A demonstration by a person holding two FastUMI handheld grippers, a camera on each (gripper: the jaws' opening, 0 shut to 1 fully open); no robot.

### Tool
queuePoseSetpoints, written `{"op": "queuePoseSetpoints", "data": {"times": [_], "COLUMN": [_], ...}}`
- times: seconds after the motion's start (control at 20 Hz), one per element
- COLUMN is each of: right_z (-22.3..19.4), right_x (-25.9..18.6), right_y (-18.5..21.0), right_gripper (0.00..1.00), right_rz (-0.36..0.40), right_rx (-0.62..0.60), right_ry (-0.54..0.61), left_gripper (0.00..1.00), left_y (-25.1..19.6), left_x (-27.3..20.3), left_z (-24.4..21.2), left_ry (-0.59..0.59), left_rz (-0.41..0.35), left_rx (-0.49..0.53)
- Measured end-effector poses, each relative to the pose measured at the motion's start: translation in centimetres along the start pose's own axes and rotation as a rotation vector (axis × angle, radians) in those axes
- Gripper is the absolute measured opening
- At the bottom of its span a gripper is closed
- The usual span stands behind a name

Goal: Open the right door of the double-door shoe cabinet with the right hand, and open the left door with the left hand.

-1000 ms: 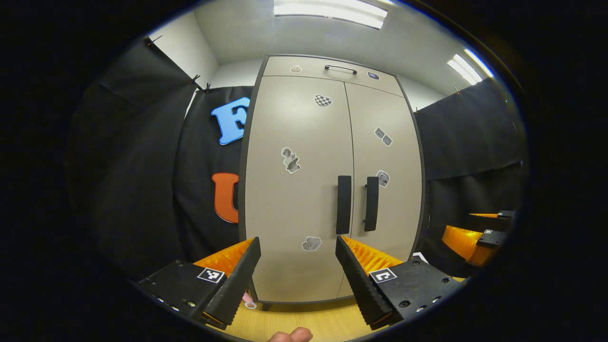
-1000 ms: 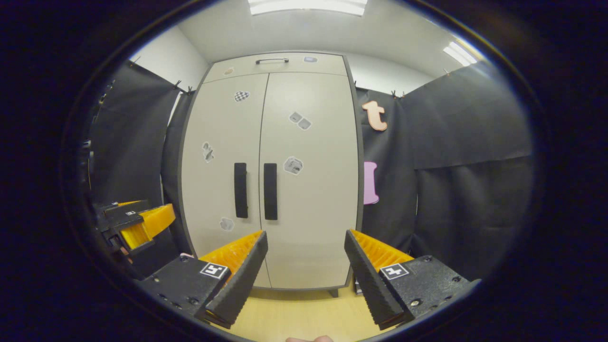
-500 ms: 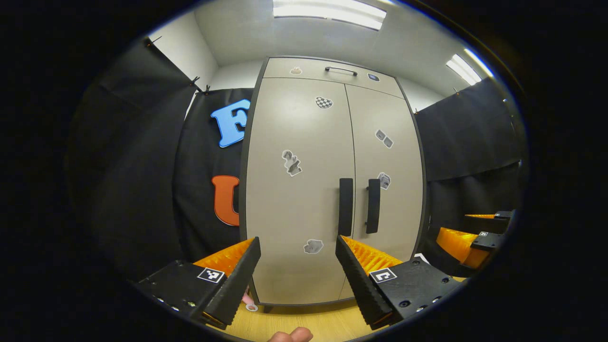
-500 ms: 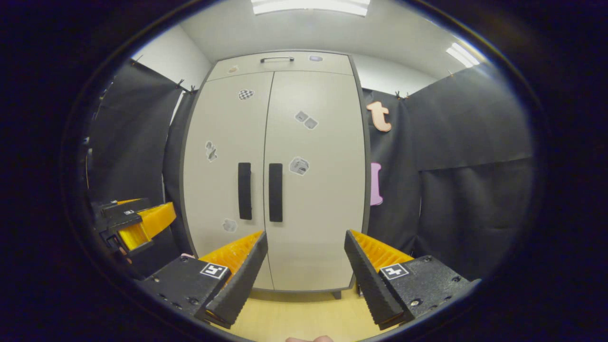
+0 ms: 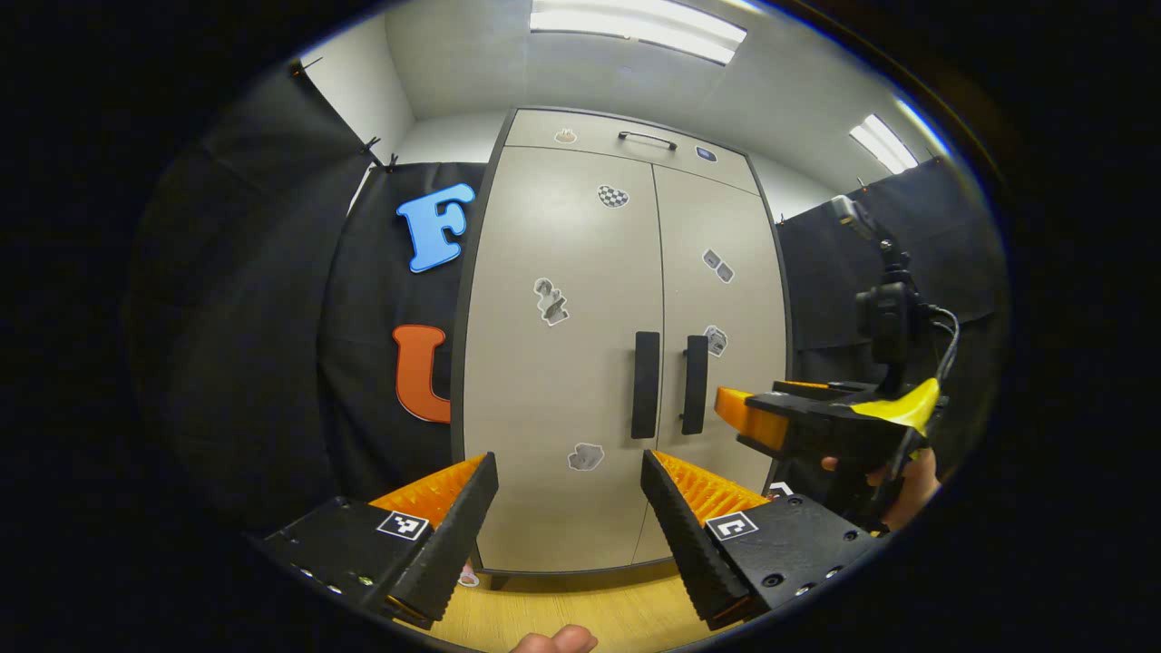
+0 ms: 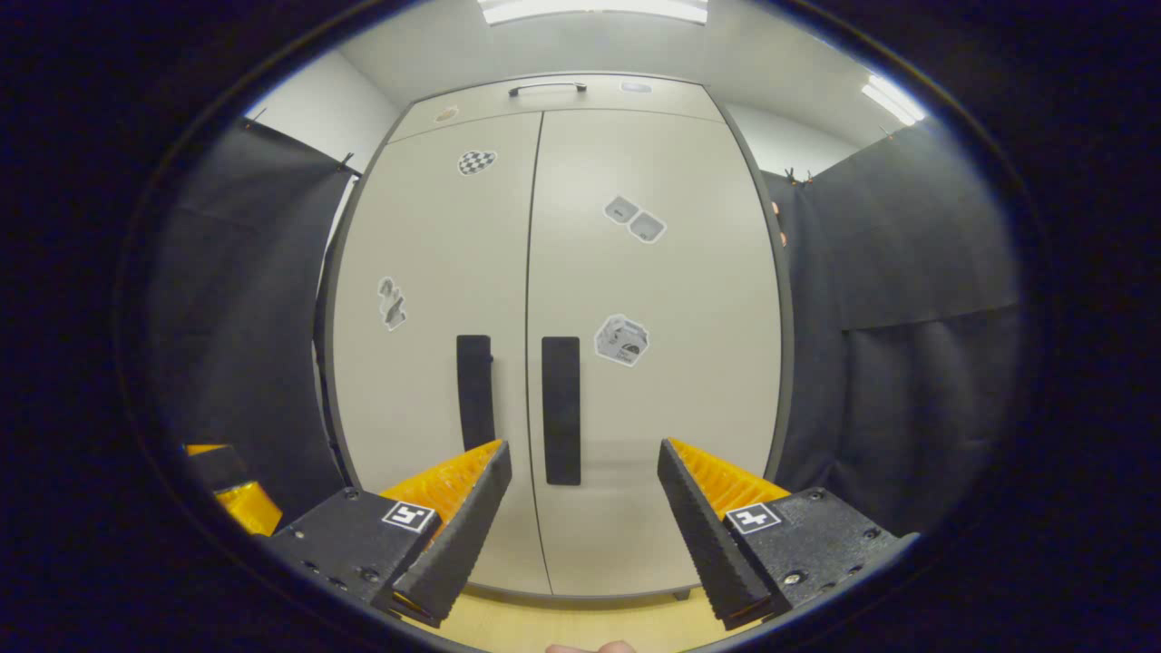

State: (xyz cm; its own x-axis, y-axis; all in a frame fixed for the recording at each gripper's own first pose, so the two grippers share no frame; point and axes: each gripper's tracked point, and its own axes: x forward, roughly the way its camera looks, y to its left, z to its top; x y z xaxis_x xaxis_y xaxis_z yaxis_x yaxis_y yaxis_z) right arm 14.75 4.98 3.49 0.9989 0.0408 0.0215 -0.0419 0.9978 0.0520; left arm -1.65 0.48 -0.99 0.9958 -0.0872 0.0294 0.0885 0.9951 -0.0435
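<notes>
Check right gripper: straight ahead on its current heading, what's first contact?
Probably the right door, right of its handle. The right gripper has open jaws aimed at bare panel; depth is unclear.

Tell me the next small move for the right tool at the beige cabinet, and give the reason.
Probably ease the right tool forward and slightly left, so its open fingers straddle the black vertical handle of the beige right door. Both doors look shut, the handle stands just left of the gap between the fingers, and the tool is not yet touching it. The left tool is open, farther back.
</notes>
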Motion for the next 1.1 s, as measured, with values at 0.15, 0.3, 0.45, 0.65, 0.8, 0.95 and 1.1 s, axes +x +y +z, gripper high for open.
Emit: {"op": "queuePoseSetpoints", "data": {"times": [0.15,0.3,0.45,0.65,0.8,0.95,1.1], "right_z": [0.6,-0.1,-0.7,-0.8,-0.9,-1.0,-1.0], "right_x": [3.7,6.5,8.0,8.9,9.0,9.0,9.1], "right_y": [-0.3,-0.7,-0.6,-0.1,0.0,0.0,-0.1], "right_gripper": [1.0,1.0,1.0,1.0,0.97,0.93,0.98], "right_rz": [-0.025,-0.045,-0.044,-0.033,-0.02,-0.019,-0.017], "right_rx": [0.011,-0.004,0.007,0.012,0.018,0.013,-0.007], "right_ry": [-0.003,0.03,0.063,0.067,0.069,0.065,0.066], "left_gripper": [0.95,0.95,0.95,0.95,0.95,0.95,0.95], "left_y": [1.3,2.2,3.0,4.1,4.4,4.7,4.5], "left_x": [-0.7,-1.2,-1.5,-1.2,-1.0,-0.9,-0.9], "left_z": [-0.3,-0.8,-1.3,-2.3,-3.2,-3.1,-2.7], "left_ry": [0.002,0.006,0.018,0.039,0.065,0.06,0.042], "left_rz": [0.03,0.05,0.062,0.083,0.091,0.1,0.095], "left_rx": [0.027,0.037,0.024,-0.002,-0.013,-0.011,-0.011]}}
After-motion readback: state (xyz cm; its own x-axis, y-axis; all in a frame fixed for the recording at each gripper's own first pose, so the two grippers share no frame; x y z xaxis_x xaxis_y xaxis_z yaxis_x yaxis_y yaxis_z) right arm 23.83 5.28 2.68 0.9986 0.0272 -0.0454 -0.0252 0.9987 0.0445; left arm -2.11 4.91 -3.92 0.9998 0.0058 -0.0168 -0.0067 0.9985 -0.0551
